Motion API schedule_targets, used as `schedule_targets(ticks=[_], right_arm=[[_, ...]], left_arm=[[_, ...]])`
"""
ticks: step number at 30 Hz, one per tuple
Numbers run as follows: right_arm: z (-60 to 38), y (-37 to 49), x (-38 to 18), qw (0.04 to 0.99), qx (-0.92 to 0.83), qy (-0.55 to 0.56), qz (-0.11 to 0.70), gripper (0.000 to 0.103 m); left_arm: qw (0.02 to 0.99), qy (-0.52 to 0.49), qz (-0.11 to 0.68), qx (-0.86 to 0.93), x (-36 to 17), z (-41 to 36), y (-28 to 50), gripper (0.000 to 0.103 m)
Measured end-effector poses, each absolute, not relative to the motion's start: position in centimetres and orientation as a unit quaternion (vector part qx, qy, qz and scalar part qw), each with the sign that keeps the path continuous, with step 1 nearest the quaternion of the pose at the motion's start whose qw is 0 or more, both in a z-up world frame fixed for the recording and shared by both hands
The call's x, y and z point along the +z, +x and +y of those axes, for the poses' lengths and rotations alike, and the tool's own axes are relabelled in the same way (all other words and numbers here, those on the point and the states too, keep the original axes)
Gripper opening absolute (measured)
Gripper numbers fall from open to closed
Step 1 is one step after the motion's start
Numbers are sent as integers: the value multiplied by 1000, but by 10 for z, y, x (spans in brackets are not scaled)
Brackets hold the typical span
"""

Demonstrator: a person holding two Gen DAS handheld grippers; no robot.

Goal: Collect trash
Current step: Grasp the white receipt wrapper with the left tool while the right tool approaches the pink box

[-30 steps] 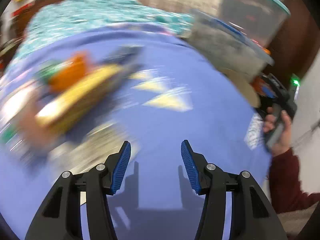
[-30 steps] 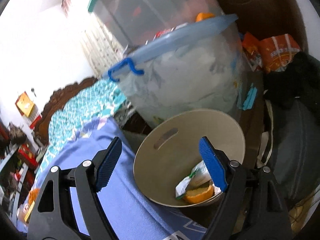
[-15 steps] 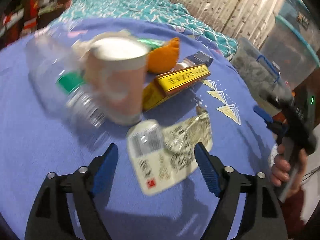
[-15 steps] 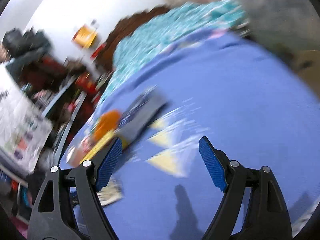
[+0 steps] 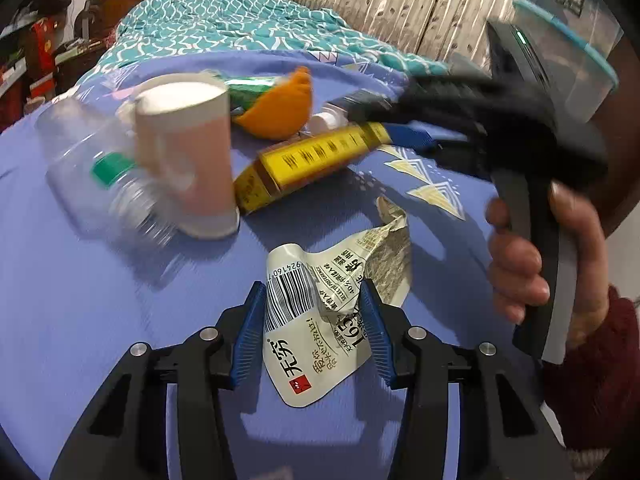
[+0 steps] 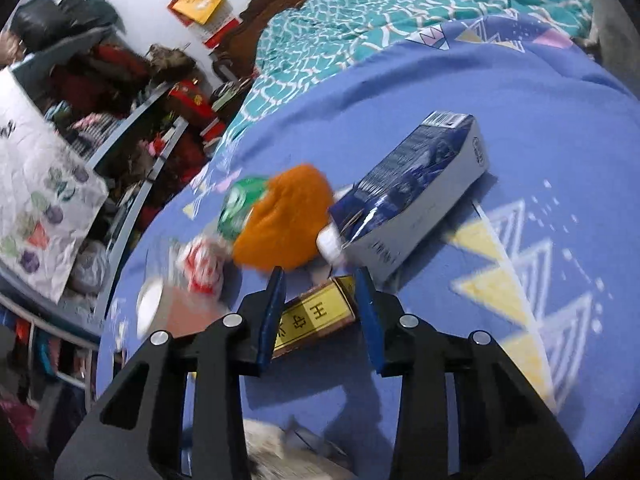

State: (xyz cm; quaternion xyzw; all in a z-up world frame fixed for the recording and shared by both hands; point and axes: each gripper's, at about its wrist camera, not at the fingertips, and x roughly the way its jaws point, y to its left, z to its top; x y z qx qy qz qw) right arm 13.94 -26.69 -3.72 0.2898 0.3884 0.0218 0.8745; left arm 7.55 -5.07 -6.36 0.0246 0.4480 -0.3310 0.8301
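On the blue bedsheet [image 5: 100, 320] lies a white wrapper [image 5: 304, 344] with a barcode. My left gripper [image 5: 313, 286] is closing on it, and both pads touch its buckled edges. Behind it stand a pink paper cup [image 5: 188, 152], a clear plastic bottle [image 5: 100, 168], an orange peel [image 5: 280, 108] and a yellow box [image 5: 316, 160]. My right gripper [image 6: 319, 274] is closing on the near end of the yellow box [image 6: 316, 316], pads against its sides. A dark blue carton [image 6: 420, 192] and the orange peel [image 6: 284, 220] lie just beyond.
A person's hand [image 5: 520, 256] in a dark red sleeve holds the right gripper's handle. Clear storage bins [image 5: 568, 32] stand at the bed's far right. A teal quilt [image 5: 224, 28] covers the head end. Cluttered shelves [image 6: 120, 120] line the far side.
My left gripper came down over the white wrapper and narrowed its jaws onto it. My right gripper swung from the bin across the bed to the yellow box, jaws narrowing.
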Motion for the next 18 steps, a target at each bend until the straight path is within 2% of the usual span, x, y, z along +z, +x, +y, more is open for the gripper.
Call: schedule_targets(ticks=[7, 9, 10, 11, 12, 14, 18], right_arm=[[-245, 71, -62, 864, 58, 261, 426, 39], [-241, 64, -57, 876, 46, 233, 419, 50], [-238, 63, -52, 886, 41, 217, 408, 66], [-235, 62, -47, 894, 40, 204, 398, 78], [-230, 64, -39, 903, 43, 183, 385, 81], [-222, 70, -31, 913, 58, 145, 376, 96], [-186, 104, -30, 914, 111, -45, 388, 99]], left_arm=[[820, -20, 461, -339, -61, 4, 63, 45], [822, -31, 460, -335, -57, 13, 61, 45], [823, -37, 459, -333, -55, 17, 60, 45], [824, -43, 458, -331, -52, 21, 60, 45], [826, -46, 455, -329, -49, 24, 62, 45], [834, -46, 449, -317, -43, 30, 63, 45], [846, -34, 455, -277, -41, 42, 66, 45]])
